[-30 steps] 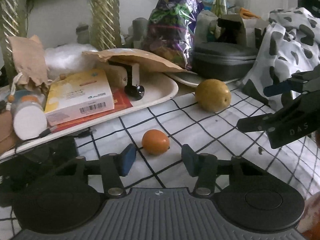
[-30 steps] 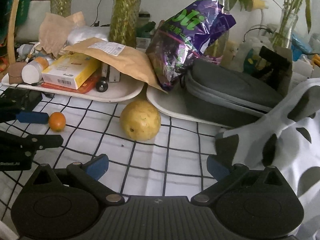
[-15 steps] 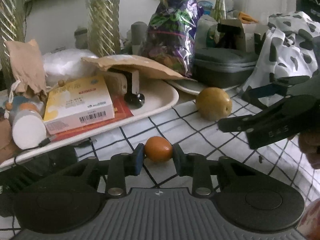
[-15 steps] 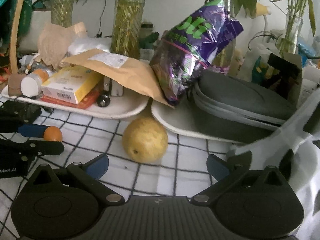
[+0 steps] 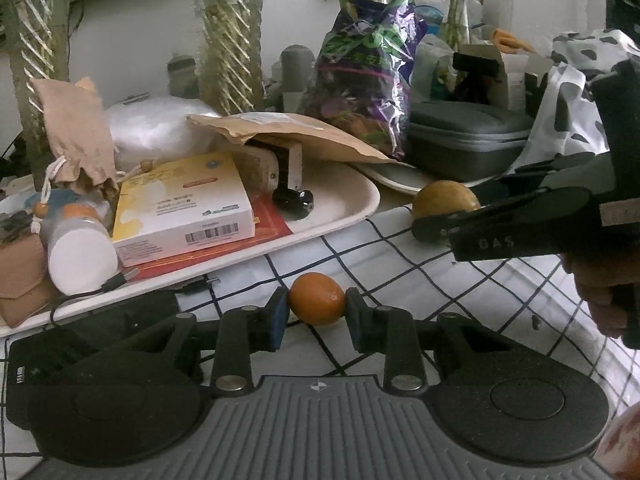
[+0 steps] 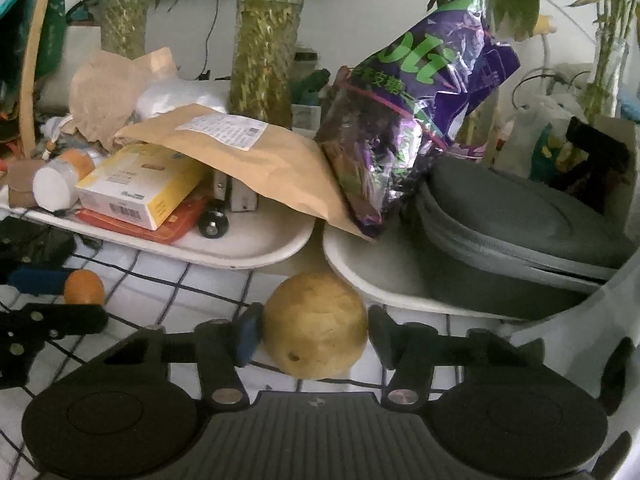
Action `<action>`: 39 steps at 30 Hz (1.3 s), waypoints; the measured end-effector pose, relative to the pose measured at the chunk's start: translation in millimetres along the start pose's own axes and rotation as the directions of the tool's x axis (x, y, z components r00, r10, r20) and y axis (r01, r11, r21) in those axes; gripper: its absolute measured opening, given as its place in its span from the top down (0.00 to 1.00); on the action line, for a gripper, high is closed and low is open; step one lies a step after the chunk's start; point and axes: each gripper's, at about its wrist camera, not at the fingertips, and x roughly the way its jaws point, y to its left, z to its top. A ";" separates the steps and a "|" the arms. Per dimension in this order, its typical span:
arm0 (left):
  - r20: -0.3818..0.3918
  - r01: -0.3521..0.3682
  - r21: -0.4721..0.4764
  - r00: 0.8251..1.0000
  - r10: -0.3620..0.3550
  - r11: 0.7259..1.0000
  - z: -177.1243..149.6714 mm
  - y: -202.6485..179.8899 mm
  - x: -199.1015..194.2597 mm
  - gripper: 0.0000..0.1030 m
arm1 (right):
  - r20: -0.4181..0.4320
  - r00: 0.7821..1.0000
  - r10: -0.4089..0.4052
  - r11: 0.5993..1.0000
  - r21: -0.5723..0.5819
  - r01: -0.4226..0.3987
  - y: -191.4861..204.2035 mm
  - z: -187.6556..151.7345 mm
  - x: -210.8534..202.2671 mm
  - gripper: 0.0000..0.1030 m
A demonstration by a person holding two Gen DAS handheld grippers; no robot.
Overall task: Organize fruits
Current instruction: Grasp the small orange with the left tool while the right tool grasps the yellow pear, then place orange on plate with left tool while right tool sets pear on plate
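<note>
On the checked cloth (image 5: 404, 280), low centre of the left wrist view, the orange (image 5: 317, 299) sits between the left gripper (image 5: 316, 312) pads, both blue pads touching its sides: clamped. Whether the orange is lifted off the cloth cannot be told.

At 2 o'clock from the orange, near the cloth's far edge, lies the pear (image 5: 445, 205), partly behind the right gripper's (image 5: 460, 212) dark fingers, which reach in from 3 o'clock. In the right wrist view the pear (image 6: 315, 323) is centred between that gripper's (image 6: 314, 332) fingers. The left pad (image 6: 246, 334) touches or nearly touches its skin; the right finger stands just beside it with a thin gap. Grip not confirmed: closed around the pear, contact on both sides cannot be told.

From the right wrist view, the orange (image 6: 83, 286) shows at 9 o'clock, held in the left gripper (image 6: 80, 292).

At 12 o'clock beyond the pear, two white trays meet: the left tray (image 6: 256, 254) carries a yellow box (image 6: 140, 184) and a brown envelope (image 6: 248, 156); the right tray (image 6: 384, 280) carries a grey case (image 6: 520, 232). A purple bag (image 6: 420, 112) leans between them. A spotted cloth (image 5: 576, 92) lies at 2 o'clock in the left wrist view.
</note>
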 end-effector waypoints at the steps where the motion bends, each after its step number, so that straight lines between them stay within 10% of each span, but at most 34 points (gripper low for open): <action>1: 0.000 0.000 0.000 1.000 0.000 1.000 0.1 0.2 -0.6 0.71 | -0.009 1.000 -0.001 1.000 -0.004 0.001 0.0 1.1 -0.7 0.45; 39: 0.008 0.197 0.013 0.980 -0.197 0.980 -26.7 -62.7 -114.0 0.71 | 0.000 0.987 0.163 0.986 0.028 -0.163 6.8 -34.5 -162.4 0.45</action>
